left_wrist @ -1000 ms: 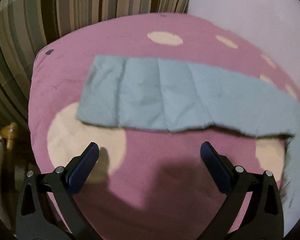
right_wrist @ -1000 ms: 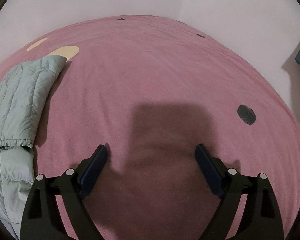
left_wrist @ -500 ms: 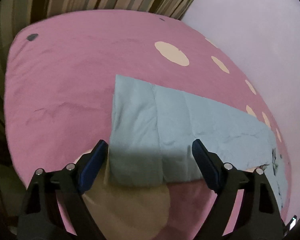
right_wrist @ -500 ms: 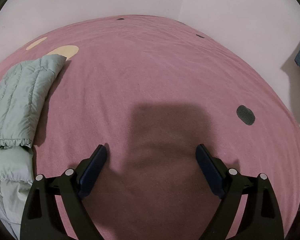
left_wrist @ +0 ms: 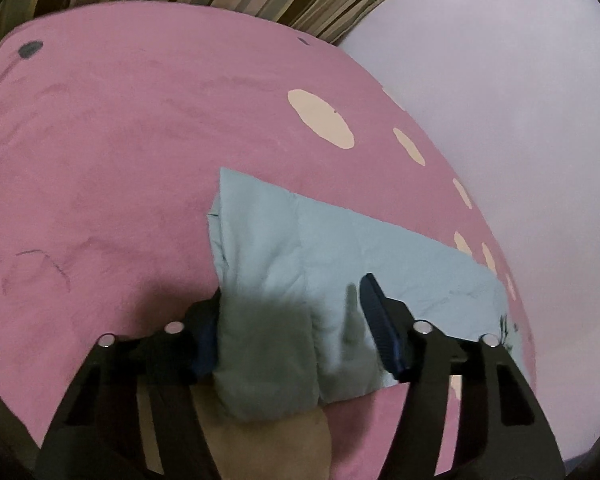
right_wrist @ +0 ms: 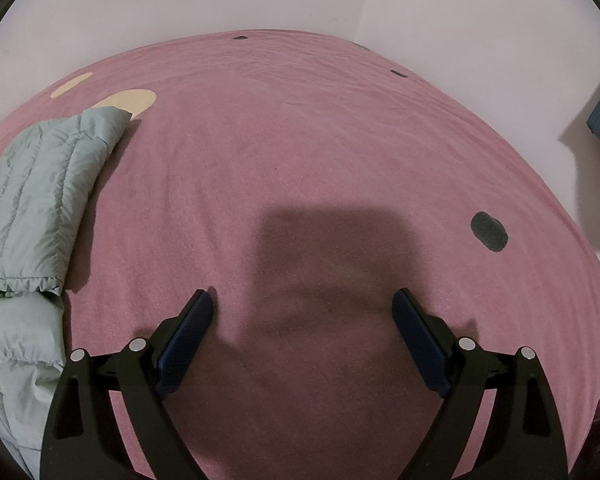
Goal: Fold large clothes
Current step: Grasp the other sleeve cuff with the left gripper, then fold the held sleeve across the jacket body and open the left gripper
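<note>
Two close, downward-tilted views; shared bedspread (left_wrist: 120, 152)

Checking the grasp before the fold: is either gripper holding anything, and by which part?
Left gripper is closing around the jacket's near corner, not yet clamped. Right gripper is open and empty.

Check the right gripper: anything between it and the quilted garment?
Nothing visible. The right gripper hangs open over bare pink bedsheet; the pale green quilted garment lies off to its left with only sheet between. The left gripper is already closing around the garment's near end, with the padded fabric between its jaws.
</note>
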A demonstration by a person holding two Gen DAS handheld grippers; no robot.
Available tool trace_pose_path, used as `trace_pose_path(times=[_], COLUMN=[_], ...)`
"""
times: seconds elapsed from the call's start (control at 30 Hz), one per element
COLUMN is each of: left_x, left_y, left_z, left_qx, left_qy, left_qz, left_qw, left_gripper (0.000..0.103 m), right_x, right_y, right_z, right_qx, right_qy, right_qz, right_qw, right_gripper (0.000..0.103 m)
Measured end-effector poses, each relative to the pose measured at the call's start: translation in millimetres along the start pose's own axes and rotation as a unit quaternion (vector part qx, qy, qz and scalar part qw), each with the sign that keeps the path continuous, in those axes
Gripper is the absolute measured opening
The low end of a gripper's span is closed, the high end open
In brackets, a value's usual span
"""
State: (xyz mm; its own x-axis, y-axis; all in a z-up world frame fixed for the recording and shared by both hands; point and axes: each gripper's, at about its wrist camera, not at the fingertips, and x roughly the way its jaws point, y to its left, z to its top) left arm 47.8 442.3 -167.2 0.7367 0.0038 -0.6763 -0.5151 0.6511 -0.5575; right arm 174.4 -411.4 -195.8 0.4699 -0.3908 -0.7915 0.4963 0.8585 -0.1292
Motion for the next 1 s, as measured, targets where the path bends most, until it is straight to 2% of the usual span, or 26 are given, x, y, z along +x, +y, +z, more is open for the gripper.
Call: trace_pose_path(times=[0.17, 0.3, 0.43, 0.53, 0.6, 0.63, 0.67, 0.87, 1.0], left_x=[4.4, 1.4, -1.9, 3.3, 7.7, 9.7, 12.9, 6.4, -3.7], left_y=[-2.6, 5.5, 16.9, 15.4, 10.7, 9.5, 7.1, -30.7, -90.7], left_z=[3.7, 5.7, 3.5, 5.9, 8.5, 8.2, 8.1, 7.1, 11.1], left_qx=[0.009, 0.006, -0.025, -0.035, -0.040, -0.042, -0.045, -0.015, 0.035], left_qy=[0.004, 0.003, 0.014, 0.013, 0.013, 0.016, 0.020, -0.001, -0.015], left_qz=[0.006, 0.004, -0.032, -0.041, -0.047, -0.052, -0.058, -0.052, -0.076], left_qw=[0.9999, 1.0000, 0.9991, 0.9984, 0.9980, 0.9976, 0.9971, 0.9986, 0.9964], left_gripper=[0.042, 0.041, 0.042, 0.041, 0.035, 0.024, 0.018, 0.011, 0.010], right_x=[-0.4, -0.5, -0.4, -1.0, -1.5, -1.6, -1.6, -1.0, -1.0], right_y=[0.0, -0.2, 0.1, 0.5, 0.8, 0.5, 0.8, 0.7, -0.9], right_z=[0.1, 0.0, -0.1, -0.4, -0.3, -0.2, -0.6, -0.7, -0.9], right_qx=[-0.001, 0.000, -0.001, -0.002, -0.002, -0.002, -0.001, -0.001, 0.002], right_qy=[0.000, 0.000, -0.001, -0.001, -0.002, -0.002, -0.002, -0.002, -0.002], right_qz=[-0.003, -0.002, -0.003, -0.006, -0.008, -0.008, -0.008, -0.007, -0.004], right_qw=[1.000, 1.000, 1.000, 1.000, 1.000, 1.000, 1.000, 1.000, 1.000], right_gripper=[0.091, 0.091, 0.091, 0.091, 0.091, 0.091, 0.091, 0.091, 0.091])
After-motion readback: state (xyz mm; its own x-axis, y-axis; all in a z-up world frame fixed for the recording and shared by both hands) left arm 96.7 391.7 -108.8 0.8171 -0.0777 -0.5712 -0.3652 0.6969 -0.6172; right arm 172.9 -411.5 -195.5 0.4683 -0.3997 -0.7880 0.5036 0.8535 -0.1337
